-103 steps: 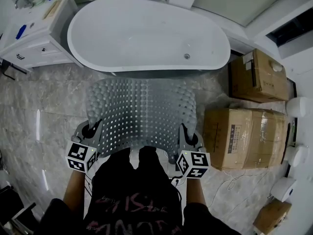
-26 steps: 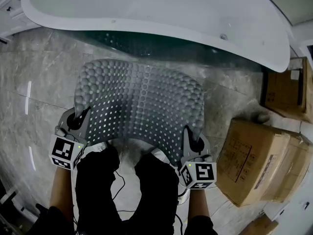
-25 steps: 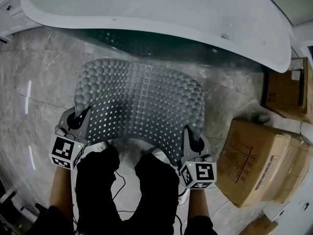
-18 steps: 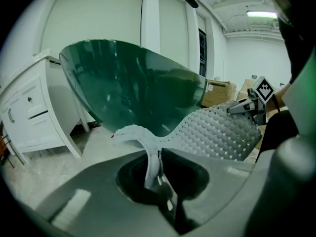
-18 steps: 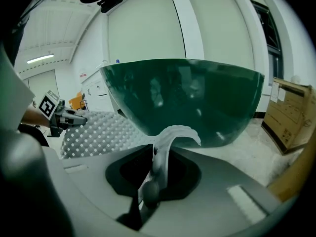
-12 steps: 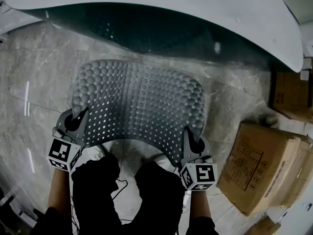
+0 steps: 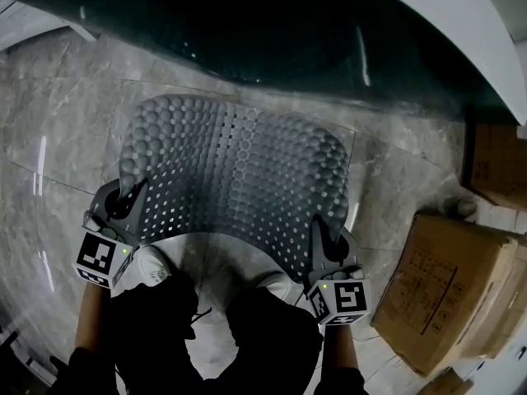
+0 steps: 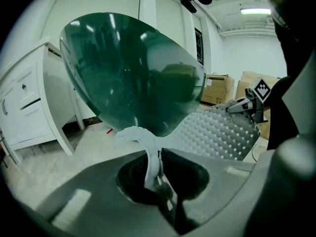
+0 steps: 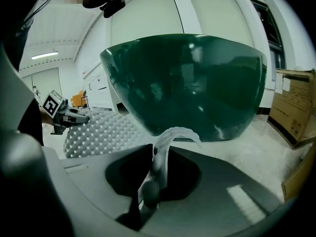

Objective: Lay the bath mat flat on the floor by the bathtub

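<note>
Jaws of the left gripper [image 7: 125,206] and right gripper [image 7: 323,239] are clamped on the near corners of the mat [image 7: 235,175]. The mat is held spread above the floor [image 7: 66,130], just near of the tub [image 7: 272,31].

Bath mat [image 7: 235,171] bumpy rubbery; bathtub [image 7: 272,31] glossy.
</note>
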